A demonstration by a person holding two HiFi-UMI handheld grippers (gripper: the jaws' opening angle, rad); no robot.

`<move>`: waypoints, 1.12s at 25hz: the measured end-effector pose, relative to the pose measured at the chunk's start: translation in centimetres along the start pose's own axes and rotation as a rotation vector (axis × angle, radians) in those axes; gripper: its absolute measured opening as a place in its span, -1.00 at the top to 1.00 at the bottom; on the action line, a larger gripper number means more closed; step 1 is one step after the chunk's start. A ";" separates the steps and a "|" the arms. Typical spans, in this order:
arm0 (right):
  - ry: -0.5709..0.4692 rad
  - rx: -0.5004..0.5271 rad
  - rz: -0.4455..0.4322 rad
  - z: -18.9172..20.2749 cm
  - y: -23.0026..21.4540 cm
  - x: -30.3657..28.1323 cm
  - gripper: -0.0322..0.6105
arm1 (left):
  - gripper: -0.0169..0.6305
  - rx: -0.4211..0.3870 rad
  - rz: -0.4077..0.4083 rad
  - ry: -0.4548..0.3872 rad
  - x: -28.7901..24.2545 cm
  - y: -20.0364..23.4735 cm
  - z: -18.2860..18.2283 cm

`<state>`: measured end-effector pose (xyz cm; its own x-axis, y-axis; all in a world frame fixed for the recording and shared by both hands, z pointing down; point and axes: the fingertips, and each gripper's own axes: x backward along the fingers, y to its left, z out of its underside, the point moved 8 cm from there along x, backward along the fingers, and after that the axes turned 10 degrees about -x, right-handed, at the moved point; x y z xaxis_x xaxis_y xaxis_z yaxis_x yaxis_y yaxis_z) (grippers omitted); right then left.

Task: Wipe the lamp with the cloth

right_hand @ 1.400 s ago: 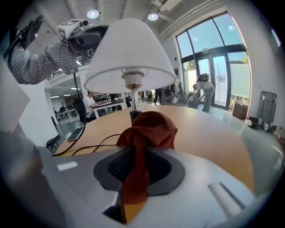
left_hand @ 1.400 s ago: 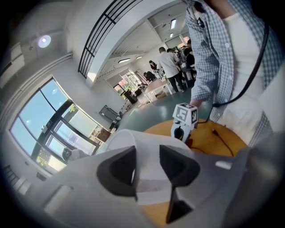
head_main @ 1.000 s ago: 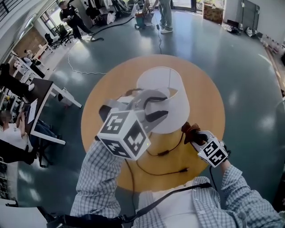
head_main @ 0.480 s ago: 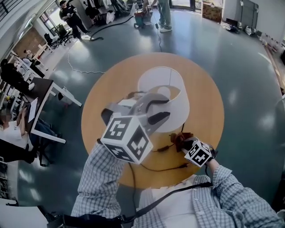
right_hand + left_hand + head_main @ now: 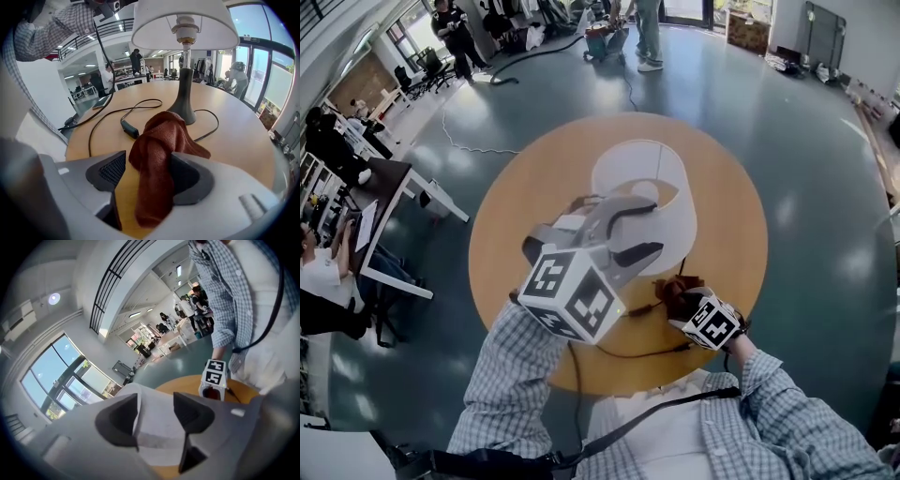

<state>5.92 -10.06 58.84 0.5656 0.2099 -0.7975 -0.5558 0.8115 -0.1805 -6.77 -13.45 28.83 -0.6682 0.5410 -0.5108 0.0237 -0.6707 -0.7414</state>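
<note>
Your right hand-held gripper [image 5: 147,161] is released. Its jaws have just been opening and now stand wide, with the cloth [image 5: 161,140] lying between them. The cloth leans against one pad only, and bare worktop [image 5: 243,136] shows between it and the other pad, so nothing is clamped. The cloth sits heaped on the worktop, just in front of the dark base [image 5: 183,107] of the lamp [image 5: 183,70] and beside the cord [image 5: 140,104] and its inline switch [image 5: 130,128].

Your left hand-held gripper [image 5: 156,401] is also released. Its jaws have just been opening, and the wall of the white lampshade [image 5: 154,427] stands between them, with no firm pinch evident.

Handling assessment:
- The cloth looks like soft, limp terry, light and not slippery. It will likely sag and trail if you take it by a corner. Take hold across the raised, bunched ridge so that a thick fold fills the pads.
- The lampshade appears thin and light, and is probably easy to dent or tilt. Steady it gently at the rim, or better at the stem.
- The slim base suggests the lamp could tip under a sideways wipe.
- The loose cord lies close to the cloth and could snag.
</note>
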 end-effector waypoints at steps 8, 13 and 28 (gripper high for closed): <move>-0.214 -0.121 0.068 -1.1 -1.2 3.6 -0.15 | 0.10 0.133 -0.176 -0.166 2.0 0.6 -0.8; -0.420 -0.273 0.135 -1.8 -1.6 7.8 0.12 | 0.24 0.268 -0.269 -0.221 6.2 -0.4 1.1; -0.602 -0.506 0.116 0.6 4.2 11.7 0.89 | 0.93 0.818 -0.147 -0.279 3.2 -18.4 3.9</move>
<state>10.54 -3.85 49.11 0.6390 0.6537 -0.4055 -0.7591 0.4503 -0.4701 -12.22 -1.36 42.54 -0.7824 0.5785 -0.2305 -0.5463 -0.8153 -0.1919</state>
